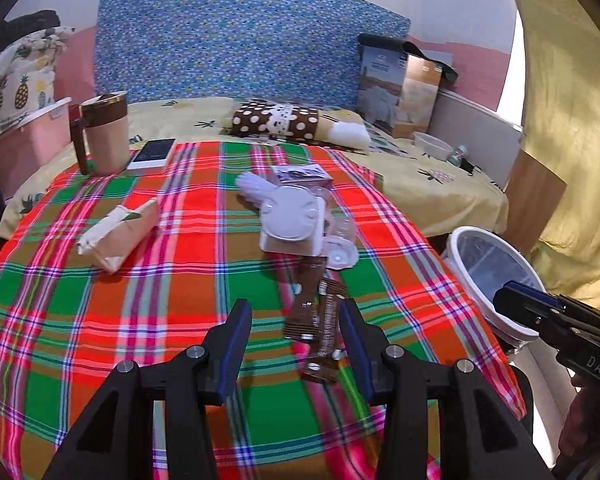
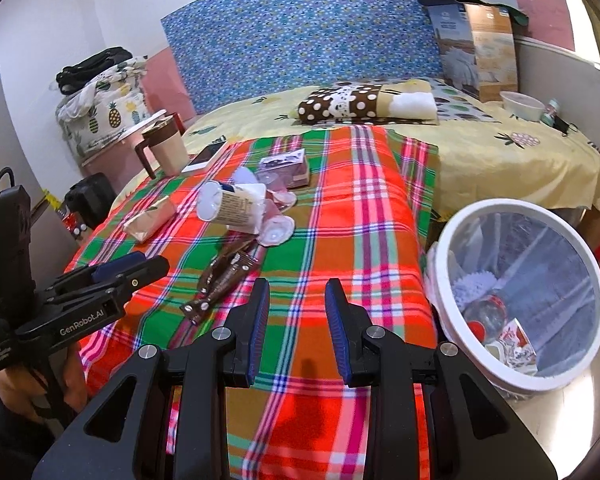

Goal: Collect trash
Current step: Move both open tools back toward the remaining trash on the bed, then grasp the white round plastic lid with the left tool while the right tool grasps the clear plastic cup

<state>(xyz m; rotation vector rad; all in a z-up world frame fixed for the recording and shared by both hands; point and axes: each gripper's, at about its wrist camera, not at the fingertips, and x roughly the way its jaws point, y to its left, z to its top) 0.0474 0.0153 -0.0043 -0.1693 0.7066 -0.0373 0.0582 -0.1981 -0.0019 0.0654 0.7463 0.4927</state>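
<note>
Brown snack wrappers (image 1: 318,320) lie on the plaid cloth (image 1: 140,280), just ahead of my open, empty left gripper (image 1: 296,312); they also show in the right wrist view (image 2: 224,276). Behind them lie a white cup (image 1: 290,220) on its side, clear plastic lids (image 1: 340,248), a white glove-like scrap (image 1: 252,184) and a small purple box (image 1: 302,174). A white-rimmed trash bin (image 2: 516,292) with some trash inside stands at the bed's right edge. My right gripper (image 2: 298,292) is open and empty over the cloth beside the bin.
A brown mug (image 1: 100,136), a phone (image 1: 152,154) and a beige pouch (image 1: 120,234) sit on the left of the cloth. A polka-dot pillow (image 1: 284,120), a boxed bedding pack (image 1: 396,88) and a bowl (image 1: 432,146) are further back. A pink bin (image 1: 32,136) stands left.
</note>
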